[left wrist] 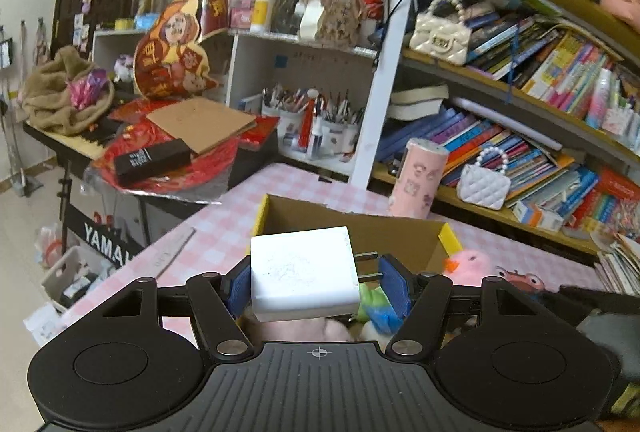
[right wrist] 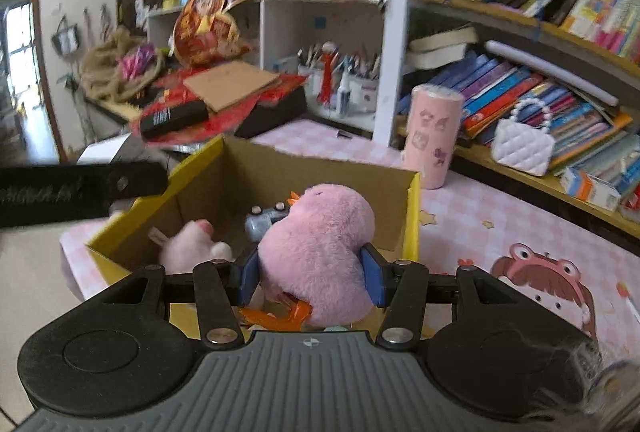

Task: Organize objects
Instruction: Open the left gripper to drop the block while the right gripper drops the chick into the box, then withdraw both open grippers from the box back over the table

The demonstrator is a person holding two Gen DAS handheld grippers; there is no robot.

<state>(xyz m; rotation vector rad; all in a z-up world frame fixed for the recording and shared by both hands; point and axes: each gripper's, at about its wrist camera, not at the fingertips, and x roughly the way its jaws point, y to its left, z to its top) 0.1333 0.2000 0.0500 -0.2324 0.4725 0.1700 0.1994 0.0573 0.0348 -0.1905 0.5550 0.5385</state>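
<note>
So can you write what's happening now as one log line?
left gripper: holds white charger | right gripper: holds pink plush duck | both above cardboard box

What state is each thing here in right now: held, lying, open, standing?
Left gripper: shut on the white charger.
White charger: held above the box, prongs toward the right pad.
Right gripper: shut on the pink plush duck.
Pink plush duck: held over the box.
Cardboard box: open, toys inside.
Pink cylinder: upright on the table.
</note>
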